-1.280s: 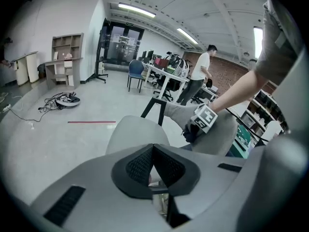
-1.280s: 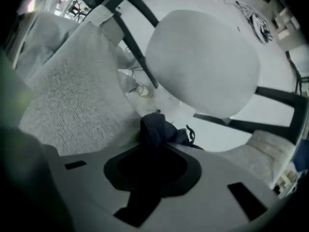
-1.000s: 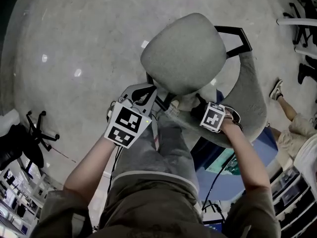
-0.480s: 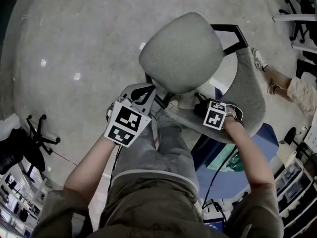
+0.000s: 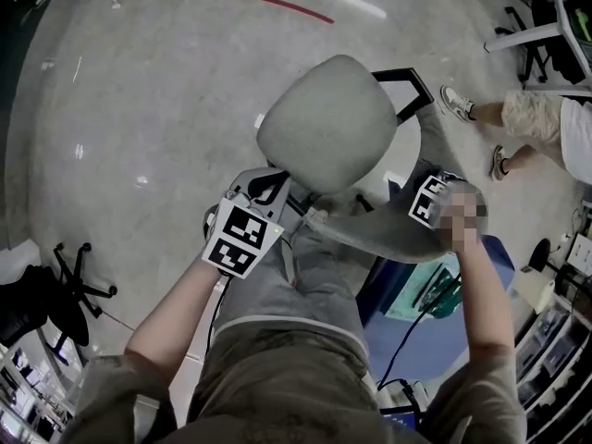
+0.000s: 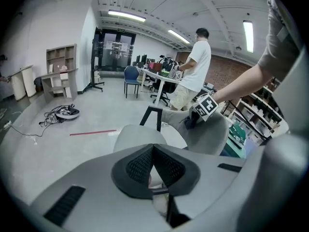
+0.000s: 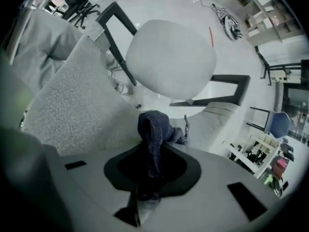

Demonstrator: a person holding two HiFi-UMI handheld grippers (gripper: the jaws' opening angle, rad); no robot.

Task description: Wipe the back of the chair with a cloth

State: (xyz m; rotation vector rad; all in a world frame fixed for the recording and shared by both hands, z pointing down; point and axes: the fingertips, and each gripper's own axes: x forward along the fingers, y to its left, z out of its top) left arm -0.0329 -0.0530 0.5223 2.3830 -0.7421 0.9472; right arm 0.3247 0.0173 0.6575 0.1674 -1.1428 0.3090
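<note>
The grey chair shows its round seat [image 5: 326,123] and its curved, fabric-covered back [image 5: 398,229]. My right gripper [image 5: 427,192] sits on the back's top edge toward its right end, shut on a dark blue cloth [image 7: 153,129] that bunches out of the jaws and presses on the chair back [image 7: 82,105]. The left gripper view shows that cloth [image 6: 189,122] as a dark lump under the right gripper's marker cube. My left gripper [image 5: 266,178] hovers at the left end of the chair back, behind the seat [image 6: 139,136]; the left gripper [image 6: 153,148] is shut, with nothing between its pads.
A person in a white shirt [image 6: 197,66] stands behind the chair; the legs [image 5: 504,117] show at the upper right. A black chair base [image 5: 67,271] lies at the left. A red floor line [image 5: 273,5], cables [image 6: 60,112] and desks are farther off.
My right gripper has slid right along the top of the chair back, cloth in its jaws. The left gripper rose slightly. The person at the right has stepped farther away.
</note>
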